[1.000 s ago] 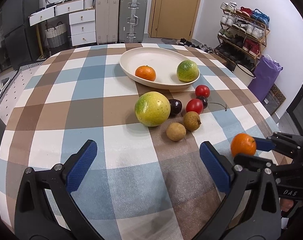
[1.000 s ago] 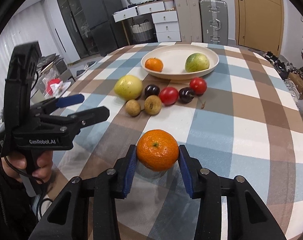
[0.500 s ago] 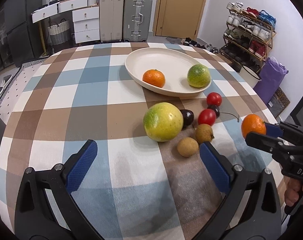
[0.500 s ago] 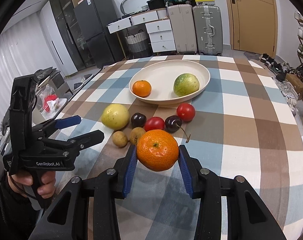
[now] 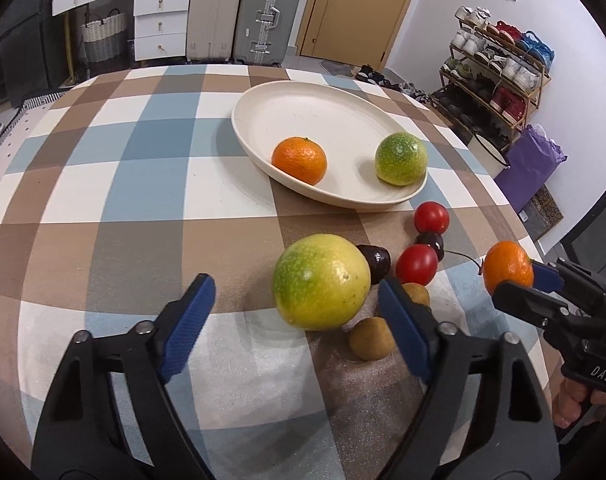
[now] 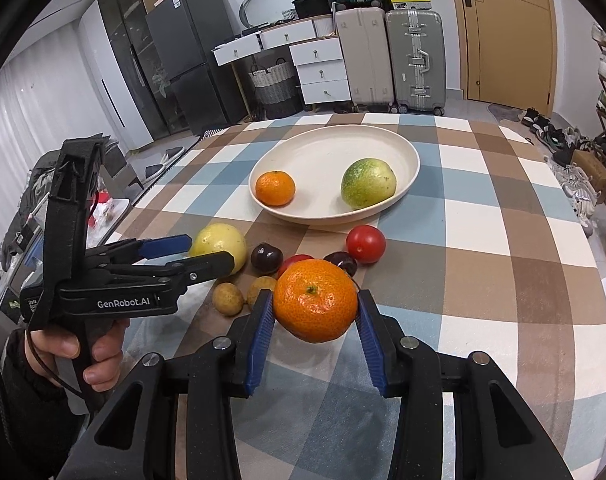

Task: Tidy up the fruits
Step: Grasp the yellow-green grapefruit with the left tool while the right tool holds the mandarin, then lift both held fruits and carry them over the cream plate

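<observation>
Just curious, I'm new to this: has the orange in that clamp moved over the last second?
Yes. The held orange has travelled toward the plate, now overlapping the red tomato cluster.

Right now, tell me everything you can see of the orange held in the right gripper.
The orange is small, round and bright, with dimpled glossy peel and a green stem scar facing the right wrist camera. It looks whole and unpeeled. The right gripper clamps it between two blue pads, one on each side. It hangs above the checked tablecloth, in front of the loose fruit, short of the plate.
</observation>
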Available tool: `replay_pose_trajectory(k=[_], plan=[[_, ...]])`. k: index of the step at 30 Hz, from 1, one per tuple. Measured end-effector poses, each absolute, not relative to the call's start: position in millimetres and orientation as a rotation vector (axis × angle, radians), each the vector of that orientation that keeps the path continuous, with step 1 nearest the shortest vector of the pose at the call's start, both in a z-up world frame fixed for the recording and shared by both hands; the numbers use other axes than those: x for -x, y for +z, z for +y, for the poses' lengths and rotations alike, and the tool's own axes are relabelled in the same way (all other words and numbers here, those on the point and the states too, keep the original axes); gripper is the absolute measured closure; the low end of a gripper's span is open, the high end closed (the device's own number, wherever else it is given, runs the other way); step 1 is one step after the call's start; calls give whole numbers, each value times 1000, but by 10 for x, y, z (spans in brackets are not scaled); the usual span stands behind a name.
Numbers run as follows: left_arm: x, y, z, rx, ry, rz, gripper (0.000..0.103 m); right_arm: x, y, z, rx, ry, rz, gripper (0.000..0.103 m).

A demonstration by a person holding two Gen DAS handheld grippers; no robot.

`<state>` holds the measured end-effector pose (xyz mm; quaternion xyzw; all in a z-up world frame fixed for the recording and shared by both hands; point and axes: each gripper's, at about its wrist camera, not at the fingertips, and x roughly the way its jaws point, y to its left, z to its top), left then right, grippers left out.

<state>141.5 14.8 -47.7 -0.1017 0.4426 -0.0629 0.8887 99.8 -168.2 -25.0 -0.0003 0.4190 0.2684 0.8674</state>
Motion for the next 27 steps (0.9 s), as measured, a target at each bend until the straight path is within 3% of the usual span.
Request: replay_pose_trajectory(k=[5,27], plan=[[-1429,-538,123,242,-191,931,56,-1018,-274,-1709,-21,558,881,61],[-1326,-55,125,151,-160,783,56,-1128,-19,-1596,-4,565,813,61]])
